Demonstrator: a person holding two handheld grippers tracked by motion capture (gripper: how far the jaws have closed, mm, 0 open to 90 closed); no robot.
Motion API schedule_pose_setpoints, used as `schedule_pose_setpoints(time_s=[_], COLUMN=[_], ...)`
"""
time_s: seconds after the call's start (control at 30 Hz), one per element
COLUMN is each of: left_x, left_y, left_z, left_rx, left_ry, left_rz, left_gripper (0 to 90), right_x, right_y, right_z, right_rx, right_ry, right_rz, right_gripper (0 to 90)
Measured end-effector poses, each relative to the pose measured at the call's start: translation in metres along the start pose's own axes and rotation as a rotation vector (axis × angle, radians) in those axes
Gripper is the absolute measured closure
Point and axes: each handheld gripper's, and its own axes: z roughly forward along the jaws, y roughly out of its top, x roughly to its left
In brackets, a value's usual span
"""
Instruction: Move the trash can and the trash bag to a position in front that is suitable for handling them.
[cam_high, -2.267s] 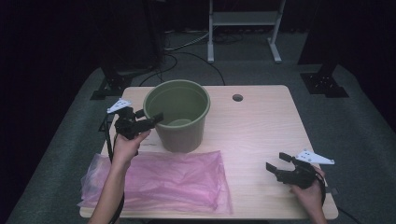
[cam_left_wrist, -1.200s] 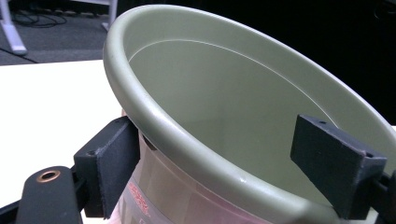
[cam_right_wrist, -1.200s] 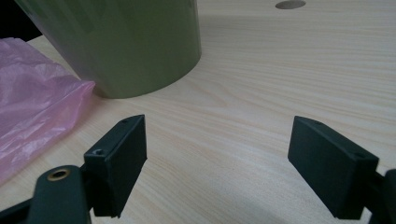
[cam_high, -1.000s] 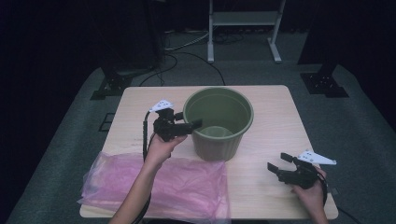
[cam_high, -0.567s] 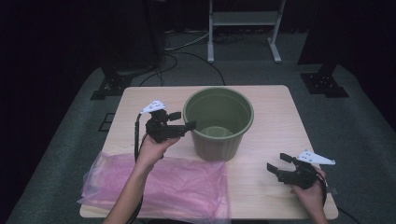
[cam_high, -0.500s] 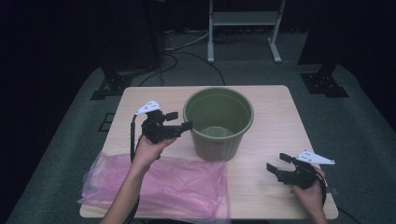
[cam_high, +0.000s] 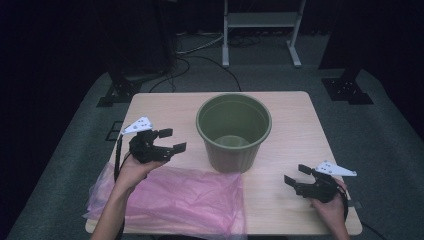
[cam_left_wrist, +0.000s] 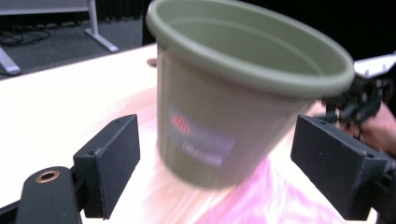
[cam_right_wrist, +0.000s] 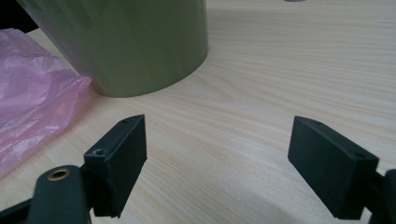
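At the centre of the light wooden table (cam_high: 300, 120) stands the round olive-green plastic bucket (cam_high: 233, 131), upright, its base touching the crumpled pink plastic bag (cam_high: 175, 200). Left of it, the left gripper (cam_high: 170, 140) hovers, jaws apart and empty. Near right, the right gripper (cam_high: 294, 174) rests, jaws likewise spread.

Green pot (cam_left_wrist: 243, 88) stands between spread black jaws.
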Motion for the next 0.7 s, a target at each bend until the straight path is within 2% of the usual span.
schedule_pose_setpoints(time_s=[0.23,0.37,0.5,0.63,0.7], left_x=[0.017,0.018,0.019,0.018,0.019], left_y=[-0.034,-0.052,-0.067,-0.080,-0.087], left_z=[-0.021,-0.025,-0.028,-0.031,-0.031], left_rx=[0.066,0.112,0.164,0.219,0.255], left_ry=[-0.011,-0.047,-0.106,-0.142,-0.143], left_rz=[0.017,0.055,0.090,0.134,0.148], left_gripper=[14.5,14.6,14.6,14.5,14.5], right_x=[0.003,0.004,0.005,0.007,0.007], right_y=[0.001,0.002,0.002,0.002,0.002], right_z=[0.002,0.002,0.003,0.005,0.005], right_rx=[0.006,0.007,0.011,0.015,0.018], right_ry=[-0.004,-0.006,-0.007,-0.007,-0.007], right_rz=[-0.011,-0.012,-0.011,-0.020,-0.021], right_gripper=[18.7,18.7,18.7,18.7,18.8])
